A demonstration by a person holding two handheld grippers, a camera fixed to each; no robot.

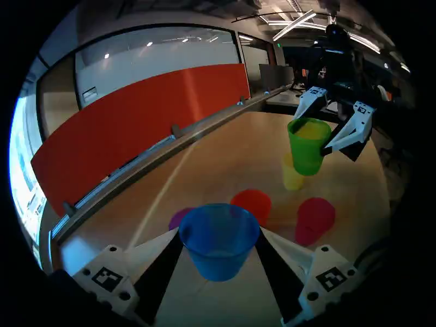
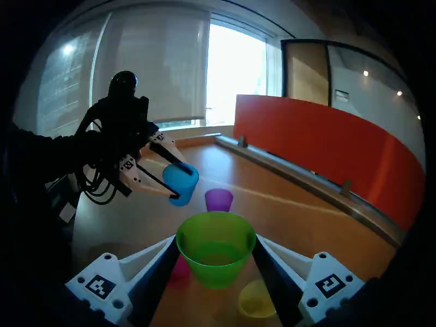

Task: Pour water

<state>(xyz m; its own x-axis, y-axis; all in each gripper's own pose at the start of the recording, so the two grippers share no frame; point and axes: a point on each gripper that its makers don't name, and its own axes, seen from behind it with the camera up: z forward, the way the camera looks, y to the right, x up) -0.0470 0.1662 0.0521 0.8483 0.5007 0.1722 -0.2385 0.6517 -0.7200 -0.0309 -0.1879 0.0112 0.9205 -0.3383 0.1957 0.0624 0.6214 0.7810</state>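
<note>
My left gripper (image 1: 219, 235) is shut on a translucent blue cup (image 1: 219, 248), held upright and lifted above the wooden table (image 1: 229, 152). Farther off, my right gripper (image 1: 315, 136) is shut on a green cup (image 1: 308, 147), raised over a yellow cup (image 1: 291, 174). In the right gripper view, the green cup (image 2: 216, 256) sits upright between my right gripper's (image 2: 216, 240) fingers. Across the table, the left gripper (image 2: 177, 182) carries the blue cup (image 2: 181, 185) slightly tilted. I cannot tell how much water either cup holds.
A red cup (image 1: 252, 204), a magenta cup (image 1: 314, 219) and a purple cup (image 1: 179, 218) stand on the table. The purple cup (image 2: 218, 199), magenta cup (image 2: 180, 271) and yellow cup (image 2: 256, 298) surround the green one. An orange divider panel (image 1: 136, 125) lines the table's edge.
</note>
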